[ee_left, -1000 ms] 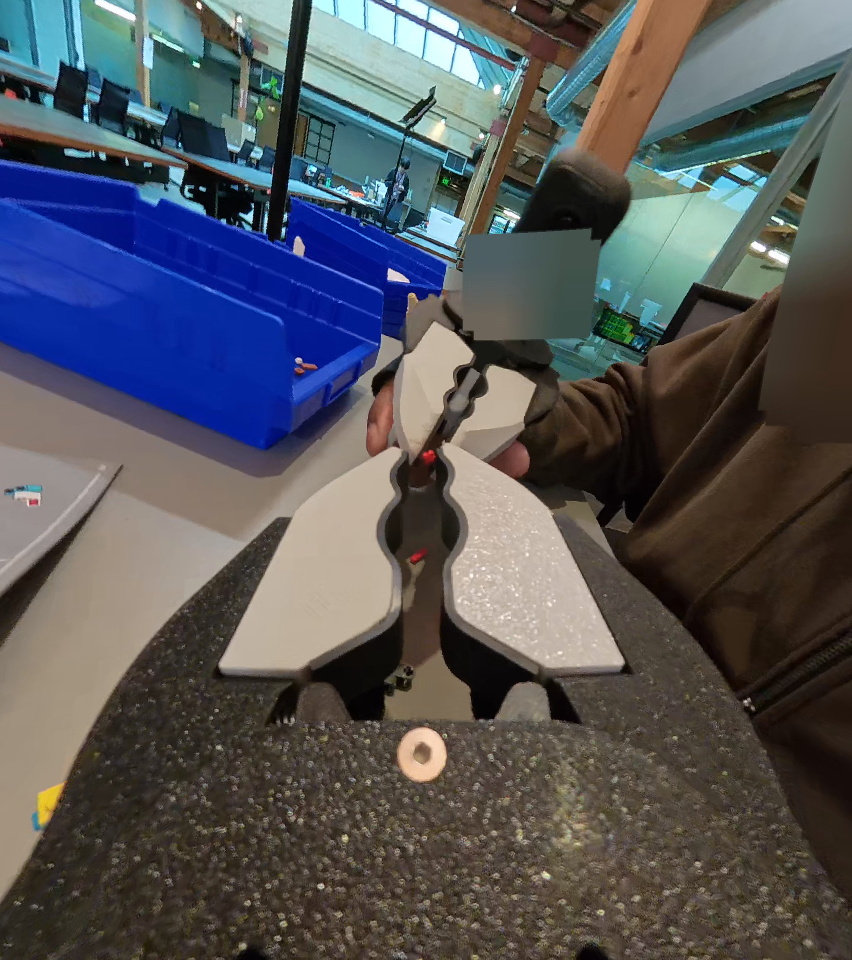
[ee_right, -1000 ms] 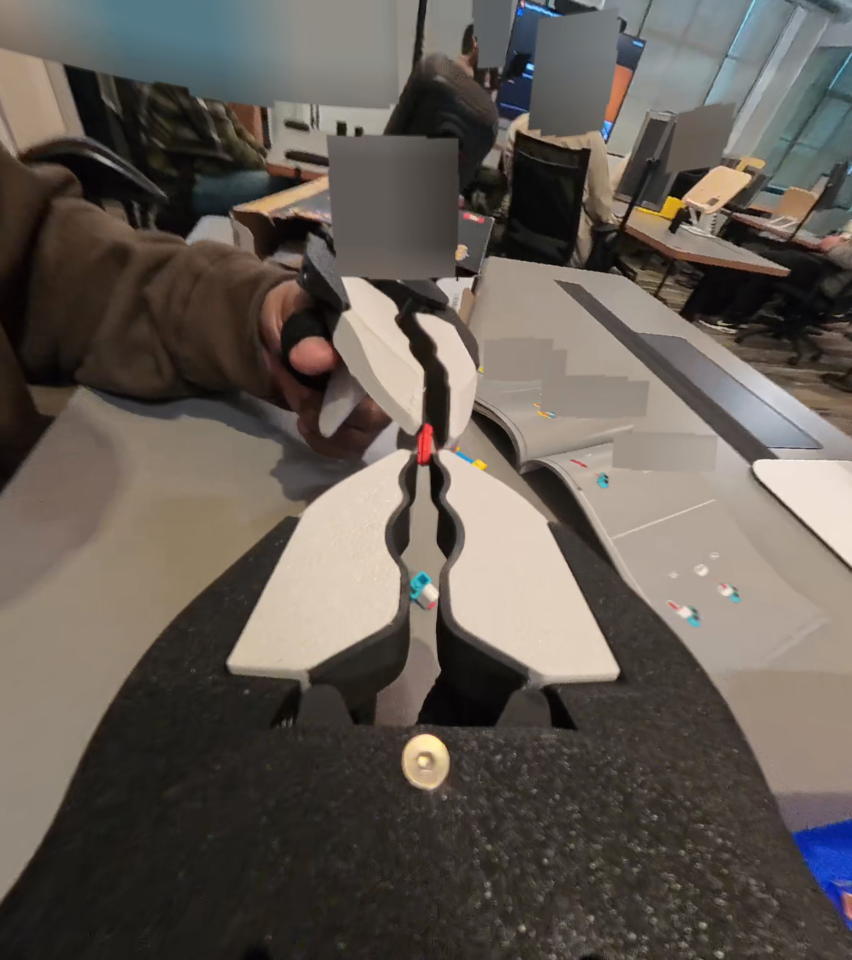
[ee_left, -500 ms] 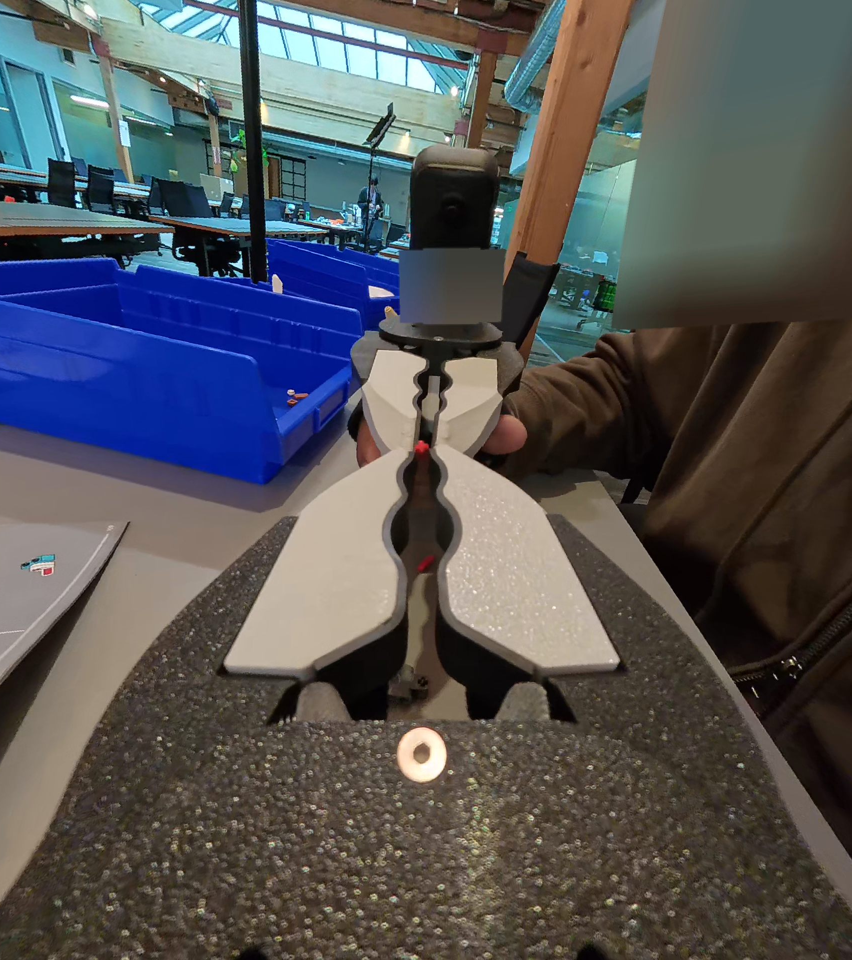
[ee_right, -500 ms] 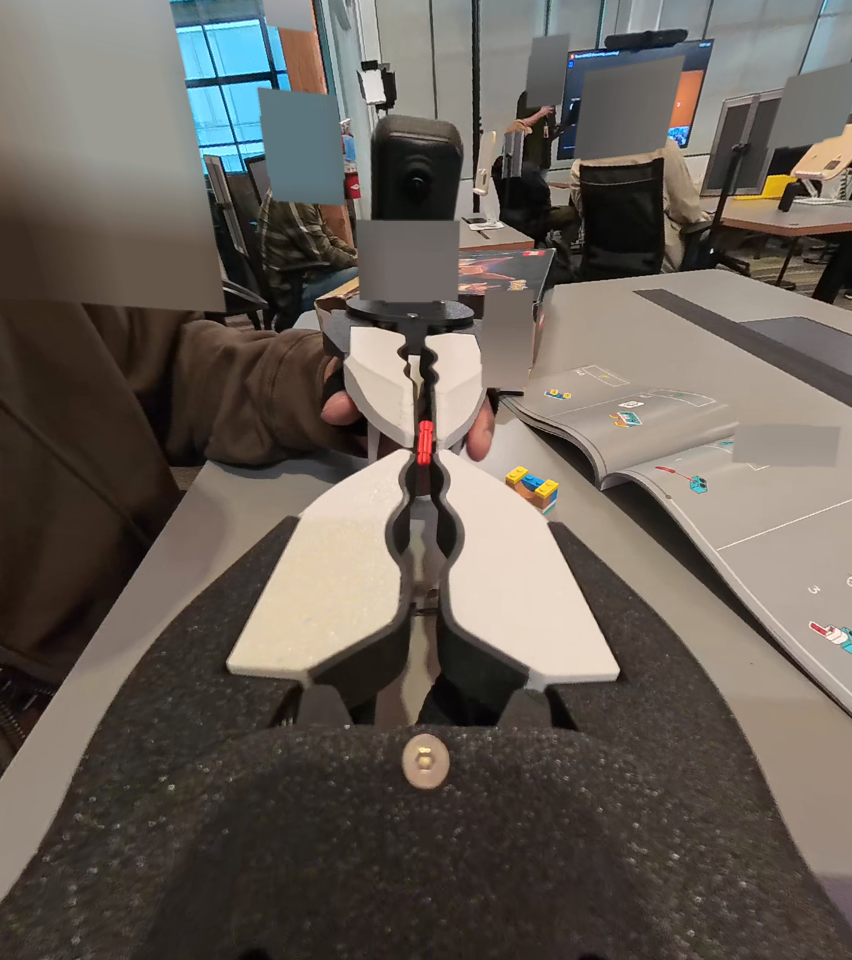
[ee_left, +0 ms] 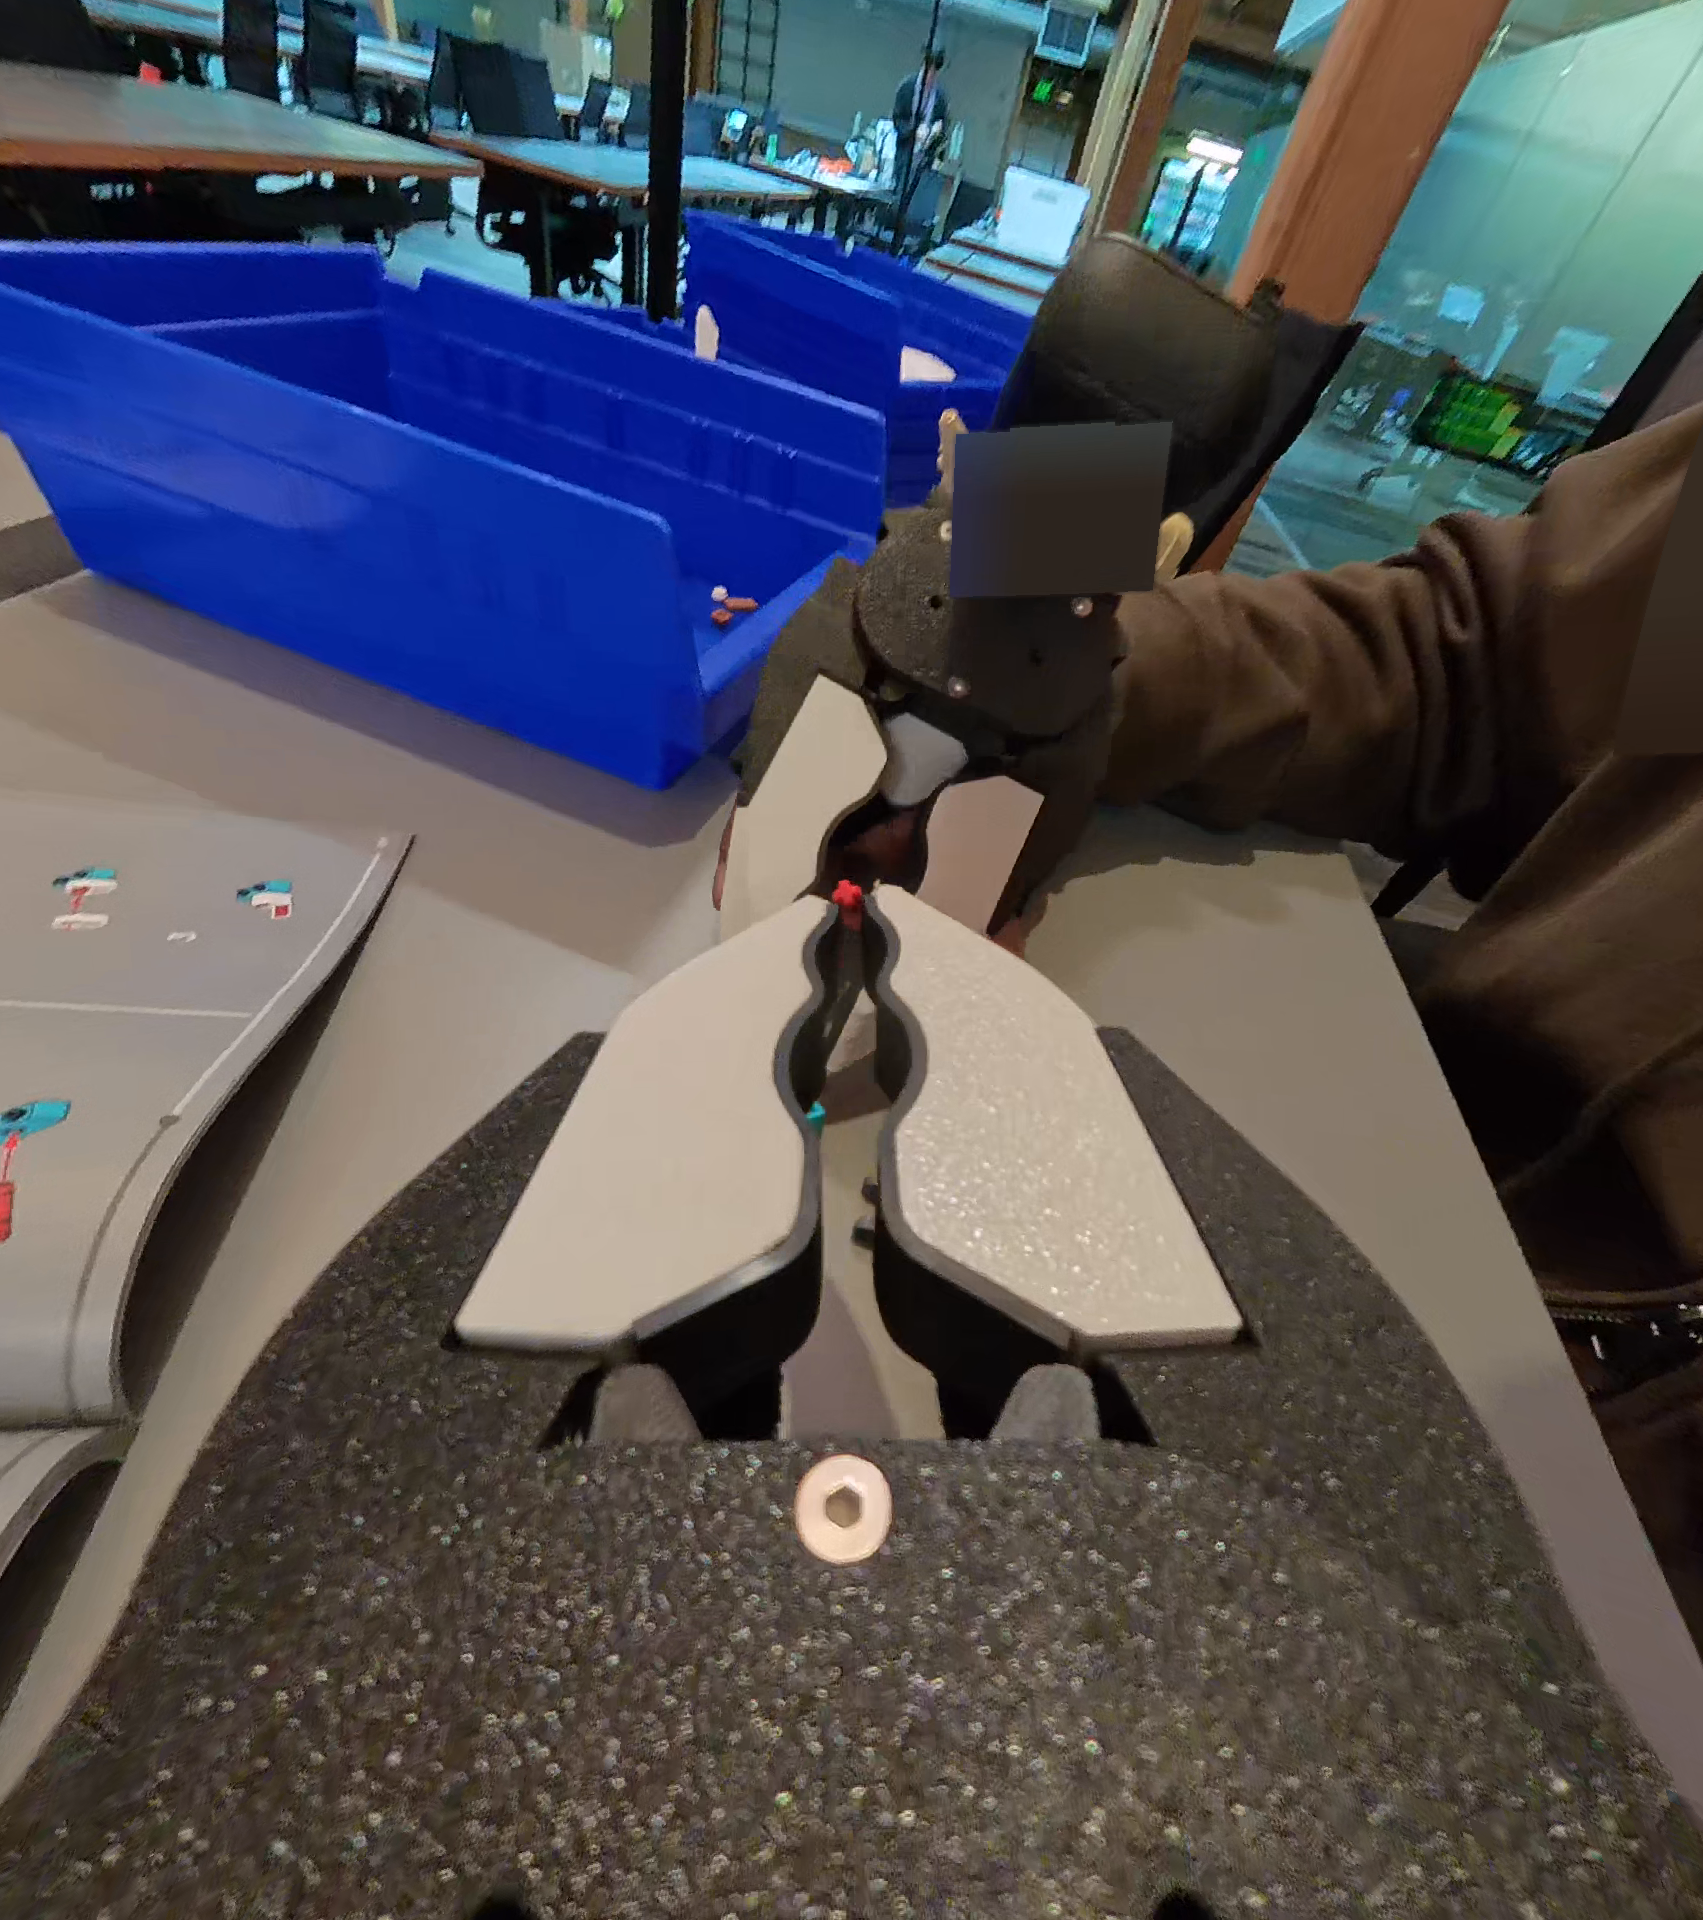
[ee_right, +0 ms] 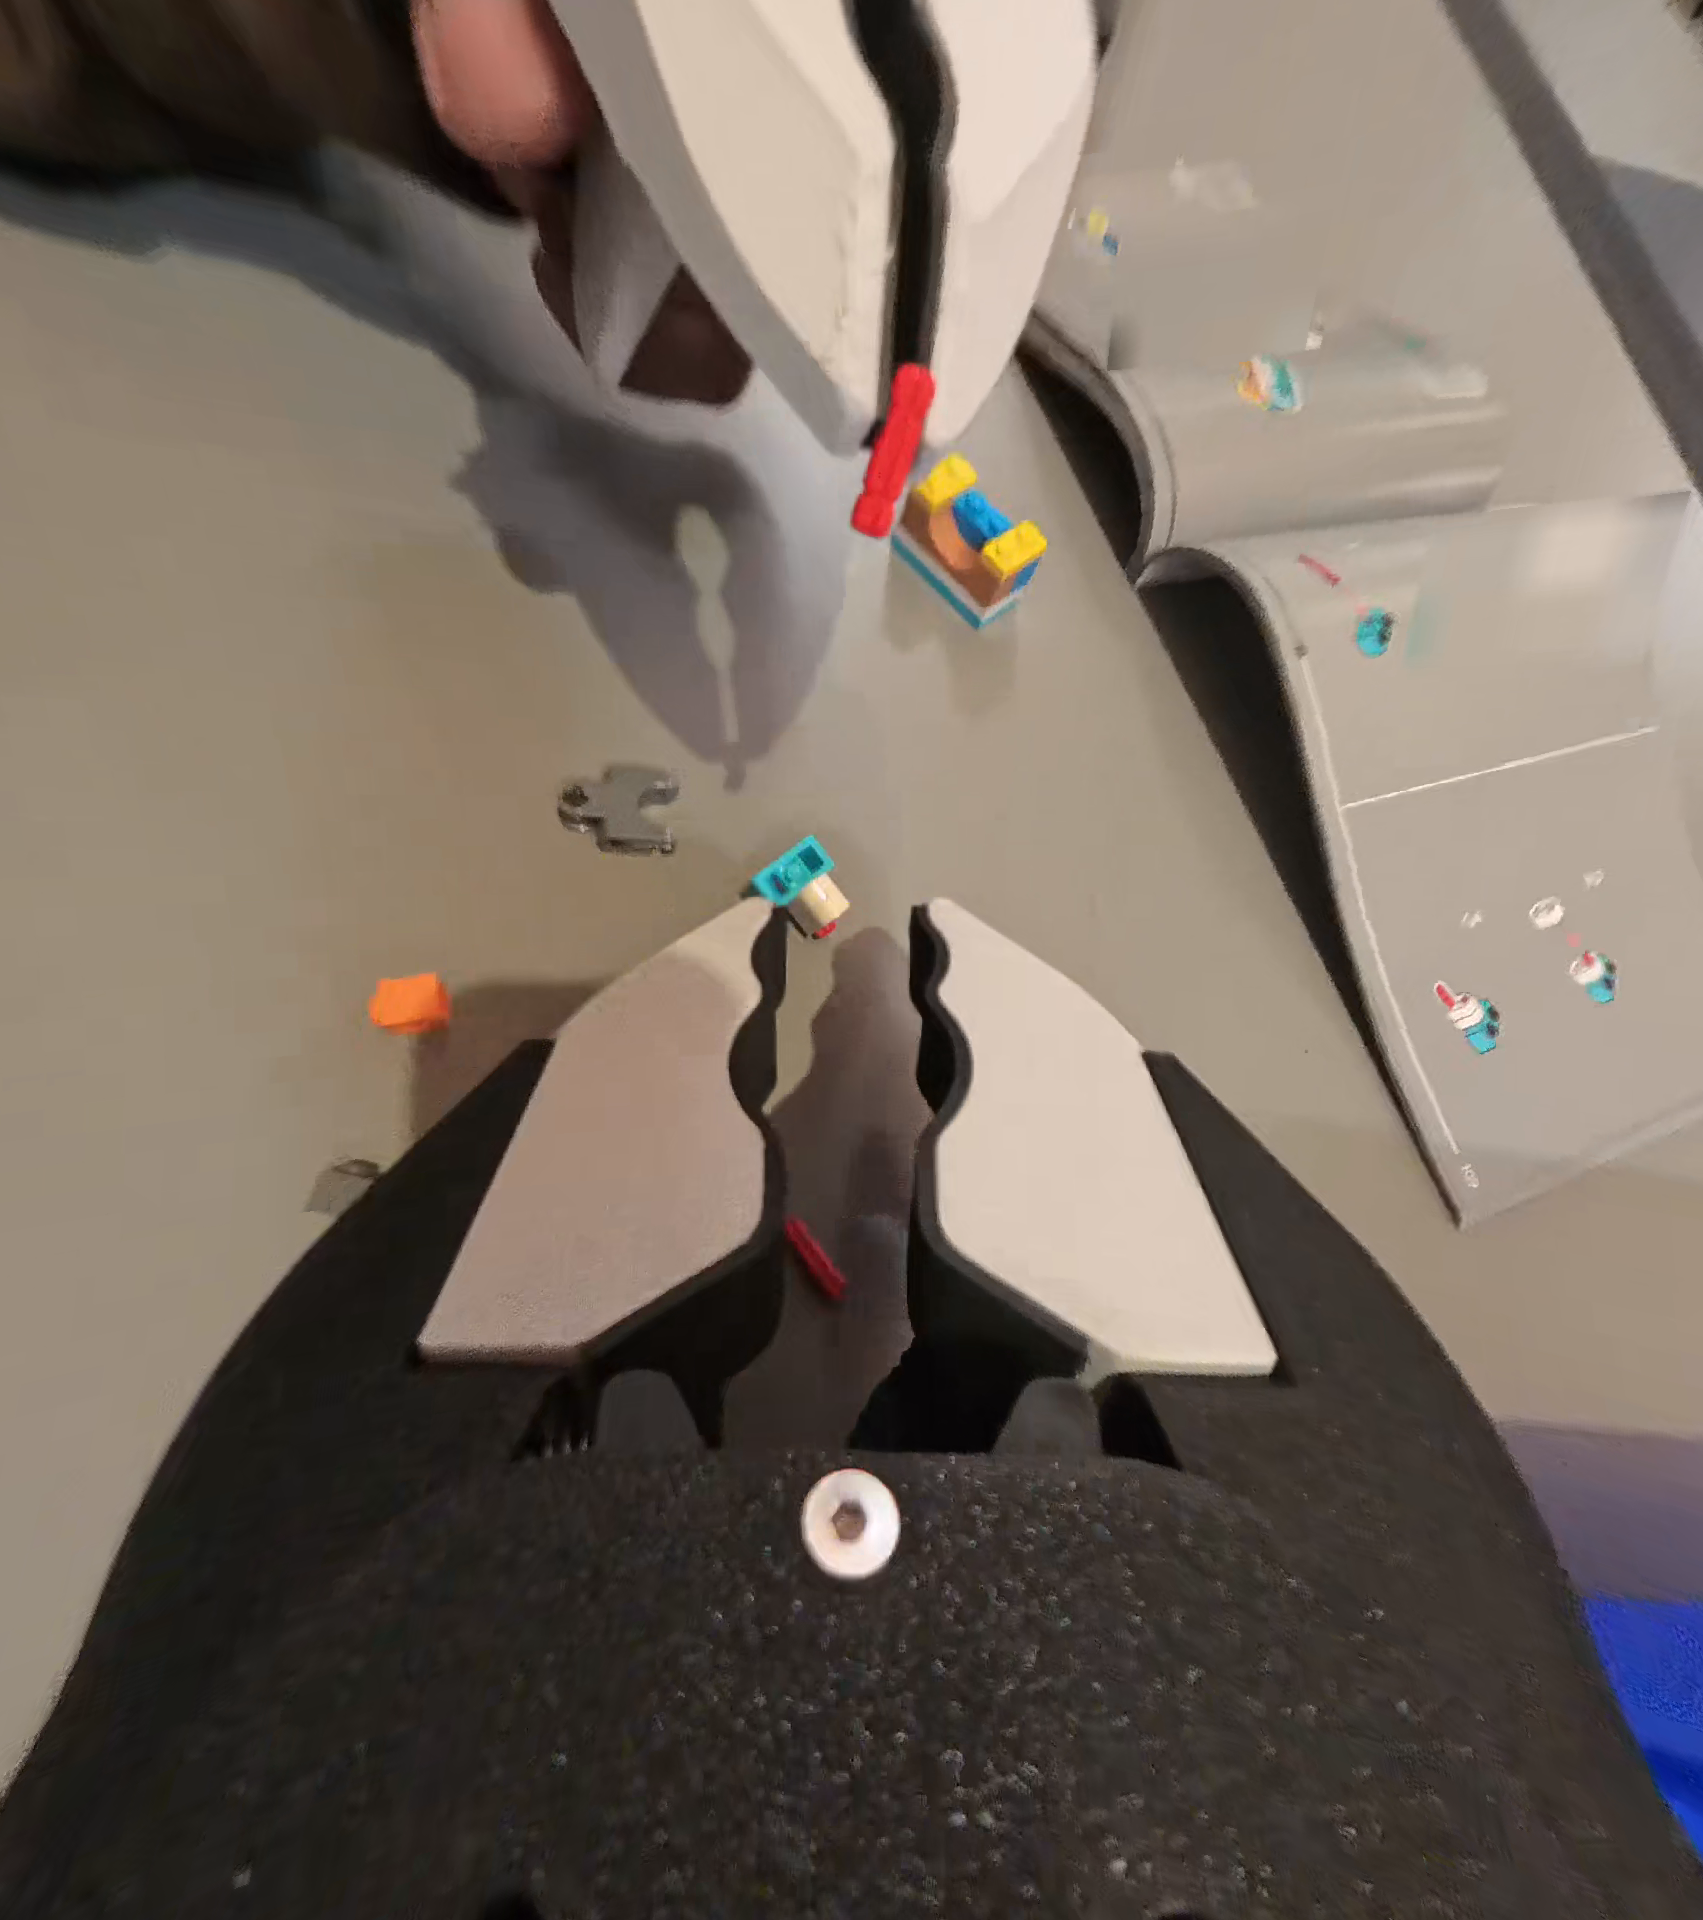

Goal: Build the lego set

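Observation:
My left gripper (ee_left: 848, 920) is shut on a short red axle (ee_left: 846, 900), held above the grey table. In the right wrist view the red axle (ee_right: 891, 449) sticks out of its closed tips at the top. My right gripper (ee_right: 849, 920) is open and empty, pointing down at the table. A small teal-and-white assembly (ee_right: 801, 885) lies just past its left fingertip (ee_right: 762, 920). A small yellow, blue and orange build (ee_right: 972, 542) stands farther off, under the axle. A dark red piece (ee_right: 814, 1257) lies on the table between my right fingers.
An open instruction booklet (ee_right: 1449, 831) lies to the right. A flat grey piece (ee_right: 618, 810), an orange piece (ee_right: 408, 1003) and a small grey piece (ee_right: 343, 1184) lie on the table to the left. Blue bins (ee_left: 411, 540) stand beyond the booklet (ee_left: 99, 1039). My right fingertips sit around 7 centimetres from my left ones.
The two grippers met tip to tip on the red axle. Now my right gripper has opened, let go and tilted down toward the table. The left gripper keeps the axle.

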`<state>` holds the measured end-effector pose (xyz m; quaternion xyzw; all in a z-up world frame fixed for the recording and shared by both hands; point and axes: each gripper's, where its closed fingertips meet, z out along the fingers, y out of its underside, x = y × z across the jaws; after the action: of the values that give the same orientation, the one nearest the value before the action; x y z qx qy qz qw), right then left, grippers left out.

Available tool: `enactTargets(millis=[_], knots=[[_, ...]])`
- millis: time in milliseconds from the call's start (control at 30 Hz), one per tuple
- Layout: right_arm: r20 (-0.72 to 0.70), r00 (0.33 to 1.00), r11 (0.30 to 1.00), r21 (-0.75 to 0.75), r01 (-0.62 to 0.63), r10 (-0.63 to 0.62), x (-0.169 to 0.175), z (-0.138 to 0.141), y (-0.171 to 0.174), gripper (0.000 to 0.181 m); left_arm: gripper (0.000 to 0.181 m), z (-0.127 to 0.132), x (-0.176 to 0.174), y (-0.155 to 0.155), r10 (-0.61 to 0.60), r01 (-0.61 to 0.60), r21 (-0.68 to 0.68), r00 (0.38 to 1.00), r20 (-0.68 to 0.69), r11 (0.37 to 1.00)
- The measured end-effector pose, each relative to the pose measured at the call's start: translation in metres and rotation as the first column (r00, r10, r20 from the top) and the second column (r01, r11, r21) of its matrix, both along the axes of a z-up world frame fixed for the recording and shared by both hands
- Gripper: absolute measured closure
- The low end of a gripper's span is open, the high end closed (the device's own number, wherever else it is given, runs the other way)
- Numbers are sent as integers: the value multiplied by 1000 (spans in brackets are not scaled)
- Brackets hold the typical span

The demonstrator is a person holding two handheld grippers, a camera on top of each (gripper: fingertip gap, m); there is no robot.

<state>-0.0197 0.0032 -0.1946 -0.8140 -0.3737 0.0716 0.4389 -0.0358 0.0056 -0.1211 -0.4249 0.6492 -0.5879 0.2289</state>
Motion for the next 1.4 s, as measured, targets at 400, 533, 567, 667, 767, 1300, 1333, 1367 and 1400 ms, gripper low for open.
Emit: enactTargets(millis=[400, 533, 567, 667, 767, 1300, 1333, 1367, 1400], knots=[[58, 993, 991, -95, -93, 99, -4, -14, 6, 171, 178, -47, -4, 7, 62, -22, 147, 961, -270, 989], [58, 990, 990, -65, -128, 131, -9, -8, 7, 181, 178, -63, -5, 9, 93, -20, 216, 938, -333, 976], [50, 990, 989, -63, -130, 134, -11, -6, 7, 181, 178, -66, -6, 9, 100, -19, 231, 934, -344, 973], [58, 989, 989, -72, -131, 135, -11, -5, 6, 181, 178, -70, -7, 7, 93, -5, 240, 929, -358, 971], [59, 991, 989, -90, -115, 121, -11, -5, 4, 177, 179, -68, -7, 9, 97, -8, 242, 929, -358, 970], [22, 995, 988, -120, -97, 101, -27, -6, 0, 169, 178, -68, -7, 12, 104, -18, 241, 931, -350, 970], [-8, 995, 988, -116, -97, 97, -27, -4, 0, 169, 178, -68, -7, 12, 103, -17, 240, 931, -349, 971], [-43, 995, 989, -109, -95, 91, -27, -2, 0, 170, 178, -68, -7, 12, 102, -16, 240, 931, -350, 971], [-79, 993, 990, -102, -95, 87, -27, 1, 0, 170, 178, -68, -7, 12, 101, -15, 240, 931, -350, 971]])
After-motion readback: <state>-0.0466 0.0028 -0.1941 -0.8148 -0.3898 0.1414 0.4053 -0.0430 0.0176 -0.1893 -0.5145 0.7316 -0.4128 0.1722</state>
